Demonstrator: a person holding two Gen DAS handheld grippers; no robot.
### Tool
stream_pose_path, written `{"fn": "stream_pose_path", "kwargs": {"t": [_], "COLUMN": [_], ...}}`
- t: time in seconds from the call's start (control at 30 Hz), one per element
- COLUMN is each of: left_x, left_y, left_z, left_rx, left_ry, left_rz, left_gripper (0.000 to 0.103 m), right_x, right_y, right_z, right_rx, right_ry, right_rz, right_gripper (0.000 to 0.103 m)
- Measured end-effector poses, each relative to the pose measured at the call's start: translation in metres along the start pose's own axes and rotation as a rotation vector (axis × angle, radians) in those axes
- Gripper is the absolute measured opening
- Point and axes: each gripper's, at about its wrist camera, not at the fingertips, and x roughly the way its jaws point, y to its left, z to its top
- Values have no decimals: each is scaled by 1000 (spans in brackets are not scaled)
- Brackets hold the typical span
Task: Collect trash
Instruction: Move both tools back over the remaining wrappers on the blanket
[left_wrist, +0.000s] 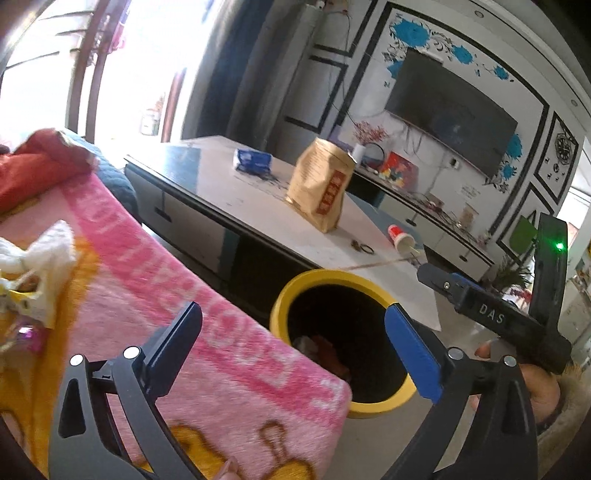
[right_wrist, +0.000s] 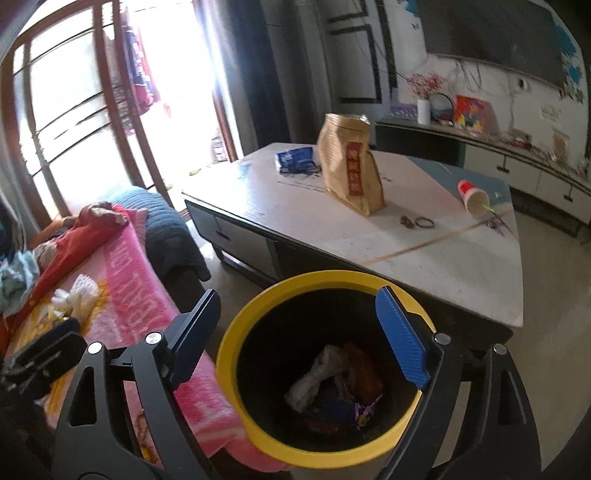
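Note:
A yellow-rimmed black bin (right_wrist: 236, 332) stands on the floor between the sofa and the coffee table, with crumpled tissue and wrappers (right_wrist: 332, 384) inside. It also shows in the left wrist view (left_wrist: 280, 299). My right gripper (right_wrist: 295, 339) is open and empty right above the bin's mouth. My left gripper (left_wrist: 295, 339) is open and empty over the pink blanket's edge, beside the bin. White tissue and wrappers (left_wrist: 33, 266) lie on the blanket at left; they also show in the right wrist view (right_wrist: 74, 299). The right gripper's body (left_wrist: 495, 314) shows in the left wrist view.
A pink blanket (left_wrist: 166, 258) covers the sofa with red cloth (left_wrist: 37, 166) on it. The coffee table (right_wrist: 258, 199) carries a brown paper bag (right_wrist: 351, 166), a blue packet (right_wrist: 295, 158), a tipped paper cup (right_wrist: 472, 195) and hair ties (right_wrist: 424, 221). A TV stand lines the far wall.

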Motion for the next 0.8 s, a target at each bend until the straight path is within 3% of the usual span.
{"fn": "stream_pose_path", "kwargs": {"t": [0.4,0.8], "left_x": [-55,-91], "left_y": [40,85], "left_z": [-10,-17], "left_rx": [-41,-130], "left_ry": [-91,-129], "left_rz": [126,228], "left_gripper": [96,96], "right_x": [-7,-9], "right_y": [45,86], "right_z": [-7,-21], "right_rx": [-82,-142], "right_ry": [2,25], "right_rz": [100,183], "right_gripper": [79,79]}}
